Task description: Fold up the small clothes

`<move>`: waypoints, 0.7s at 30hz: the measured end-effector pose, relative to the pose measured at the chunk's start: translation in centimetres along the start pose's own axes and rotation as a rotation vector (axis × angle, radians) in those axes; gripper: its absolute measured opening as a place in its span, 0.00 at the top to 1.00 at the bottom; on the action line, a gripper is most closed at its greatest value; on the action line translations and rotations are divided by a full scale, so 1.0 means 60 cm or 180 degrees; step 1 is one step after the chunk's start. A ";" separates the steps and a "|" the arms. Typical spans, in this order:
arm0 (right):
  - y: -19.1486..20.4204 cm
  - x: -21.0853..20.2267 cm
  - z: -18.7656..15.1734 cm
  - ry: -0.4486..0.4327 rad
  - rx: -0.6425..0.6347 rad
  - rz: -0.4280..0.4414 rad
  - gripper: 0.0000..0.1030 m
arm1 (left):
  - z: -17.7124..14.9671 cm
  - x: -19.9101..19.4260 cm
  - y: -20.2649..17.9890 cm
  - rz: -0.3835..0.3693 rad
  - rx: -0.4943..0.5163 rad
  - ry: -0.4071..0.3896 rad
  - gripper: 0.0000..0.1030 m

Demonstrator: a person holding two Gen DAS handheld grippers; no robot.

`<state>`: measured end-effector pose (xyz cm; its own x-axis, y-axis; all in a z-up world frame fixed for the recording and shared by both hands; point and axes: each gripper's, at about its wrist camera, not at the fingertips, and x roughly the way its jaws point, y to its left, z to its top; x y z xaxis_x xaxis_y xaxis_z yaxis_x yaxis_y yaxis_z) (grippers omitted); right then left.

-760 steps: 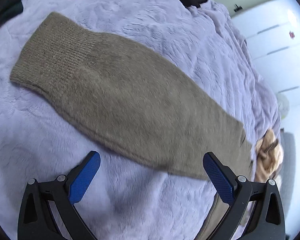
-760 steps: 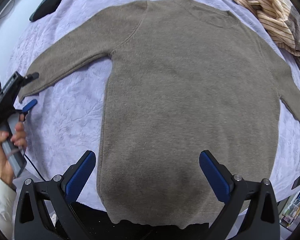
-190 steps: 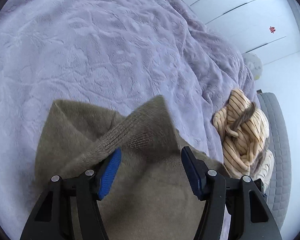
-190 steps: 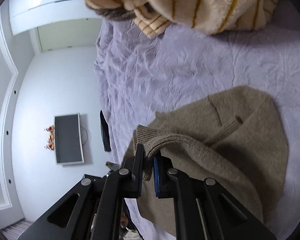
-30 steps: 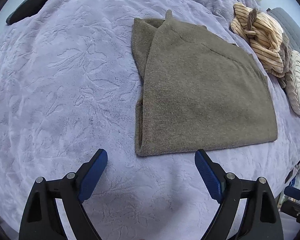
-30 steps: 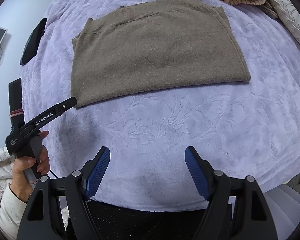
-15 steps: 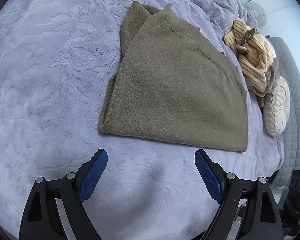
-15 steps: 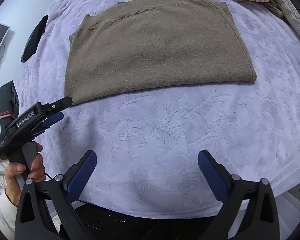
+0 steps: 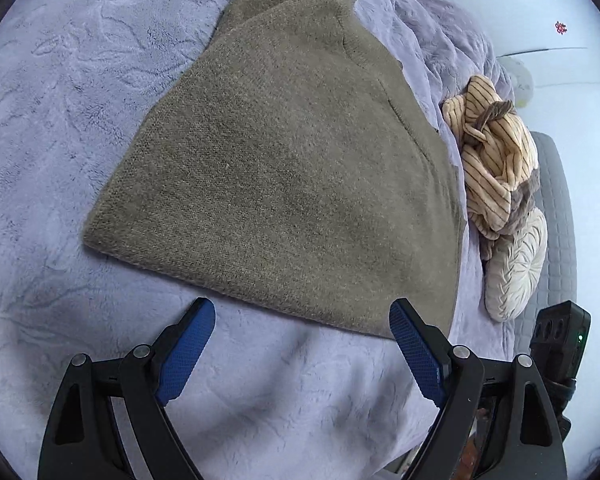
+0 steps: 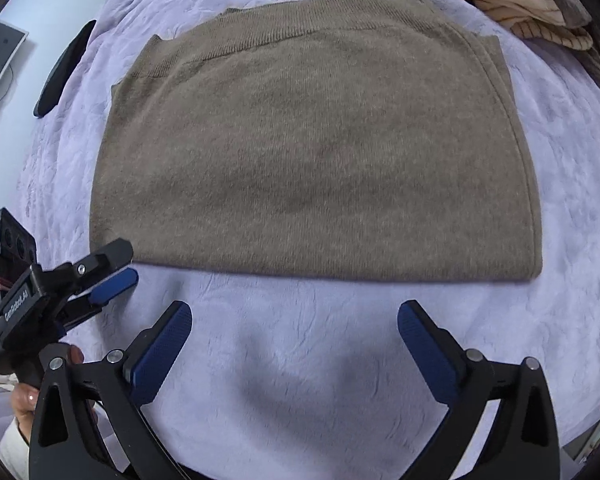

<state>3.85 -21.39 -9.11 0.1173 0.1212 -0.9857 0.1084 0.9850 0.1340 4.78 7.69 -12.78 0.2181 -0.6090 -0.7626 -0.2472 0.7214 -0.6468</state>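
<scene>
A brown knit sweater (image 9: 292,168) lies folded into a flat rectangle on the lilac bed cover (image 9: 60,92); it also shows in the right wrist view (image 10: 316,152). My left gripper (image 9: 302,320) is open and empty, just short of the sweater's near folded edge at its left end. My right gripper (image 10: 294,328) is open and empty, a little back from the same near edge. The left gripper also shows in the right wrist view (image 10: 120,264), close to the sweater's near left corner.
A striped beige garment (image 9: 496,160) and a round cream cushion (image 9: 516,264) lie right of the sweater. A dark flat object (image 10: 64,68) lies on the bed at far left. The bed's front edge is just behind both grippers.
Both grippers have moved forward toward the sweater's near edge, so it fills more of each view. Both stay open. The sweater has not moved.
</scene>
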 end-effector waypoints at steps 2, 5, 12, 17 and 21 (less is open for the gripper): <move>-0.002 0.014 0.026 -0.0097 -0.0040 0.0044 0.00 | 0.005 0.006 0.005 -0.0073 -0.0082 -0.0048 0.13; -0.008 0.050 0.055 -0.0117 -0.0056 0.0120 0.15 | 0.016 0.014 0.016 -0.0285 -0.0312 -0.0130 0.13; -0.014 0.096 0.052 -0.0104 -0.0205 0.0091 0.21 | 0.033 0.043 0.024 -0.0443 -0.0619 -0.0305 0.13; -0.014 0.095 0.050 -0.0103 -0.0262 0.0160 0.21 | 0.034 0.009 -0.056 -0.0460 -0.0090 -0.0544 0.13; -0.019 0.094 0.050 -0.0115 -0.0199 0.0206 0.21 | 0.049 0.028 -0.079 -0.0221 0.0174 -0.0532 0.13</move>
<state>7.34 -22.19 -14.55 0.1576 0.1815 -0.9707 0.0377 0.9811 0.1895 9.11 4.20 -10.96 0.3877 -0.5980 -0.7015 -0.1755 0.6992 -0.6930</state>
